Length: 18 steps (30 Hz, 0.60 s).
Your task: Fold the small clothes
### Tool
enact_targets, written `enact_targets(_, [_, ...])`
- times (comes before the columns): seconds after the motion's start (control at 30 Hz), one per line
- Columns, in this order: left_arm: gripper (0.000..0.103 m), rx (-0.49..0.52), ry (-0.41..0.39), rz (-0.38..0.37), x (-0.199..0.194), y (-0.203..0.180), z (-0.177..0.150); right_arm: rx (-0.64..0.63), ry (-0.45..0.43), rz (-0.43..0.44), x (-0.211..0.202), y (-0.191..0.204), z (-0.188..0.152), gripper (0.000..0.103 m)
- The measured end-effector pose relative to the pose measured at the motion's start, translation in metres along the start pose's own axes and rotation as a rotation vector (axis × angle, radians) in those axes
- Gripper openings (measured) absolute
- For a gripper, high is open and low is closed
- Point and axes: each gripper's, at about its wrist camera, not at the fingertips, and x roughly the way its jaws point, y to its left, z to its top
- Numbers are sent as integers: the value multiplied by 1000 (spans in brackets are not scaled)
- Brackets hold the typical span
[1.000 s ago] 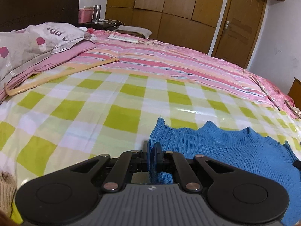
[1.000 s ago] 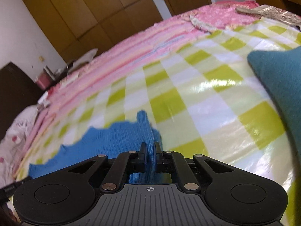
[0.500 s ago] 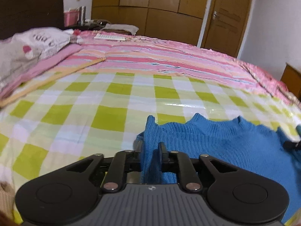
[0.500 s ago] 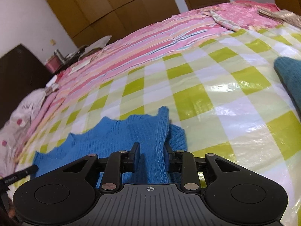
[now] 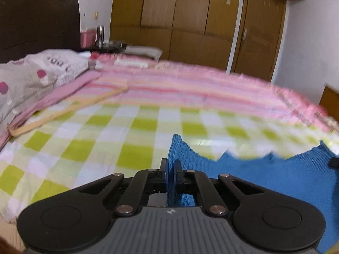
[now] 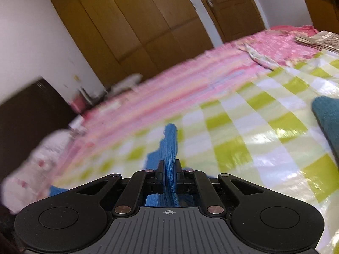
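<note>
Sweater (image 5: 264, 177) edge pinched between jaws of both grippers, above checked sheet (image 5: 84, 148).

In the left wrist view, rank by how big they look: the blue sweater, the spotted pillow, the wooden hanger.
1. Blue sweater: largest, though it lies closest to the camera, which inflates it.
2. Spotted pillow: somewhat smaller, partly cut off at the frame edge.
3. Wooden hanger: long but thin, smallest in area.

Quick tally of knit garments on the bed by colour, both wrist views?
Bright blue sweater: 1, held by left gripper and right gripper
Dark teal knit: 1, at the right edge of the right wrist view, only partly visible
Total: 2
</note>
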Motion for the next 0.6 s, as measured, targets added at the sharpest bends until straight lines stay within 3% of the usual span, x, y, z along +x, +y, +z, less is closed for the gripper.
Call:
enact_targets(0.13, [12,39,66,41,14,-4,-16,-21,111,-88,28,-8,-17,12])
enact_targets(0.23, [13,54,67,46,11,-5,-19,-51,127,-120,32,-9,-25,13])
enact_targets(0.6, [13,47,90,52,-12,0,-19,-165,58,-187,4,10,-17,16])
